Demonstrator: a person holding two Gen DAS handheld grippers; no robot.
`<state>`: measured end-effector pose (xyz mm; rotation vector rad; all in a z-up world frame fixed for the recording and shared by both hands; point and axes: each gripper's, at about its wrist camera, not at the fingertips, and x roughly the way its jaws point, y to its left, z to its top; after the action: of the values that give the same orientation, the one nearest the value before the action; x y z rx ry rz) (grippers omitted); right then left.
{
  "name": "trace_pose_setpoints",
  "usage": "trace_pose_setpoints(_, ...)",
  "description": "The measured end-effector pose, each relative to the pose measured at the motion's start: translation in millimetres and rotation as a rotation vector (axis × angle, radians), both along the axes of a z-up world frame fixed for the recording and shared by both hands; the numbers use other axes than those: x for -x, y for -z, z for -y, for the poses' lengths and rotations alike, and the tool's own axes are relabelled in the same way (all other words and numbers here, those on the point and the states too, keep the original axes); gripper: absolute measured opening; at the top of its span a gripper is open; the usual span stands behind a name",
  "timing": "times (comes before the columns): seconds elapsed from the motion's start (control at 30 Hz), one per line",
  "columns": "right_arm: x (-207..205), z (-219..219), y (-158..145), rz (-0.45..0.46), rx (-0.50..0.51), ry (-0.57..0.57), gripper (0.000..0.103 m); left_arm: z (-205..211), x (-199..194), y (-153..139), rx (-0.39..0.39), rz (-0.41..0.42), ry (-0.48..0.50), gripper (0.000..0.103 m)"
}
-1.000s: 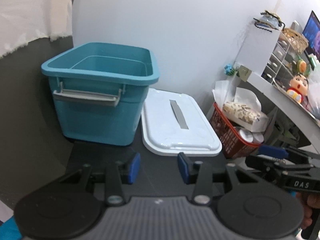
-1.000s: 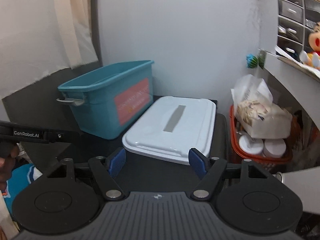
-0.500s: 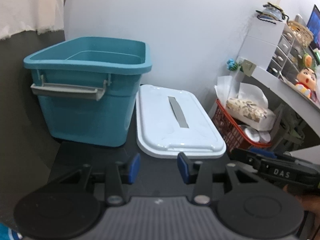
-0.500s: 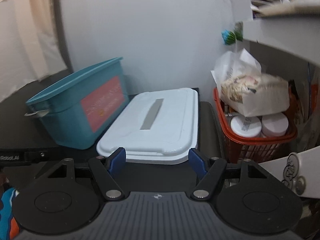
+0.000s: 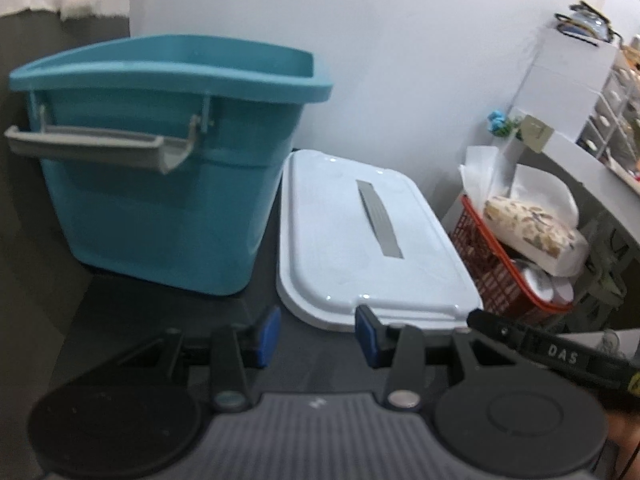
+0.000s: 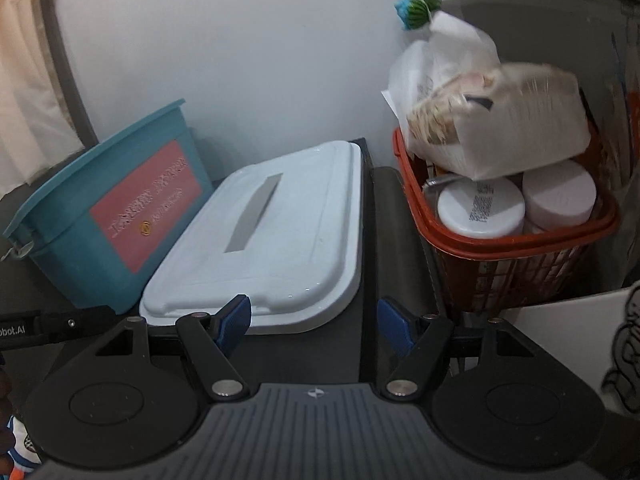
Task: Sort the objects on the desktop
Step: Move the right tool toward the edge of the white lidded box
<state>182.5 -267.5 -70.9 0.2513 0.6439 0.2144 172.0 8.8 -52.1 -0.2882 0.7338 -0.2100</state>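
1. Nearest to me, my left gripper [image 5: 316,330] has its blue pads parted with nothing between them; it is released and carries nothing.
2. My right gripper [image 6: 314,322] stands wider, also empty, its jaws hanging just short of the near edge of the white lid [image 6: 272,236], not touching it.
3. The white lid lies flat on the dark surface [image 5: 160,312] at twelve o'clock from both grippers, a grey strip down its middle. I judge it belongs to the bin beside it and is simply set aside.
4. At ten o'clock in the left wrist view stands the teal bin [image 5: 160,200], upright, open, its grey handle [image 5: 92,148] facing me. From here I cannot see its floor, so whether anything is in it I cannot tell.
5. At two o'clock in the right wrist view sits the red basket [image 6: 512,248], crammed with two white-lidded jars [image 6: 480,208] and a bagged white package [image 6: 500,128] on top.
6. Farthest back is the pale wall, and a small green and blue ornament [image 6: 416,12] at one o'clock.
7. My judgement: sorting is barely started. Nothing is in hand; the basket's contents look unsorted, and nearly everything remains to be moved.
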Motion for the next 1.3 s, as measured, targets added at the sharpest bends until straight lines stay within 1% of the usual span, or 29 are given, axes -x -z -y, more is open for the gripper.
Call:
trace_pose_setpoints(0.17, -13.6, 7.8, 6.1, -0.019, -0.072, -0.005, 0.075, -0.8, -15.4, 9.9, 0.02, -0.031, -0.039, 0.044)
trace_pose_setpoints(0.23, -17.9, 10.1, 9.0, -0.032, -0.086, -0.007, 0.082, 0.1, -21.4, 13.6, 0.024, -0.04, -0.052, 0.044)
trace_pose_setpoints(0.27, -20.3, 11.3, 11.0, -0.038, -0.094, -0.008, 0.082, 0.9, -24.3, 14.9, 0.018, -0.043, -0.058, 0.044)
trace_pose_setpoints(0.33, -24.1, 14.0, 15.0, -0.046, -0.109, -0.001, 0.082, 3.3, -28.4, 15.7, 0.006, -0.038, -0.066, 0.045)
trace_pose_setpoints(0.4, -27.3, 17.2, 18.8, -0.05, -0.134, 0.002, 0.083, 4.6, -32.6, 15.2, 0.013, -0.039, -0.073, 0.045)
trace_pose_setpoints(0.6, -34.9, 21.0, 23.3, -0.043, -0.203, 0.002, 0.083, 6.9, -40.5, 16.6, 0.077, -0.043, -0.112, 0.045)
trace_pose_setpoints(0.77, -42.2, 23.4, 28.3, -0.044, -0.235, 0.017, 0.083, 13.2, -47.2, 19.6, 0.061, -0.056, -0.132, 0.045)
trace_pose_setpoints(0.9, -46.0, 24.2, 31.4, -0.041, -0.252, 0.03, 0.083, 13.3, -51.1, 21.1, 0.066, -0.063, -0.139, 0.048)
trace_pose_setpoints(0.97, -46.5, 23.9, 32.3, -0.043, -0.25, 0.036, 0.082, 15.2, -50.9, 20.8, 0.052, -0.06, -0.135, 0.048)
trace_pose_setpoints(1.07, -45.8, 23.7, 32.4, -0.036, -0.246, 0.03, 0.074, 16.1, -49.4, 21.0, 0.049, -0.057, -0.133, 0.048)
trace_pose_setpoints(1.13, -44.4, 23.2, 30.6, -0.045, -0.256, 0.03, 0.066, 14.8, -47.7, 21.3, 0.057, -0.058, -0.133, 0.048)
trace_pose_setpoints(1.23, -40.2, 22.0, 27.4, -0.049, -0.253, 0.043, 0.064, 14.7, -45.3, 20.5, 0.057, -0.064, -0.127, 0.048)
trace_pose_setpoints(1.3, -37.2, 22.9, 28.8, -0.053, -0.271, 0.059, 0.063, 14.1, -44.6, 19.5, 0.053, -0.065, -0.122, 0.047)
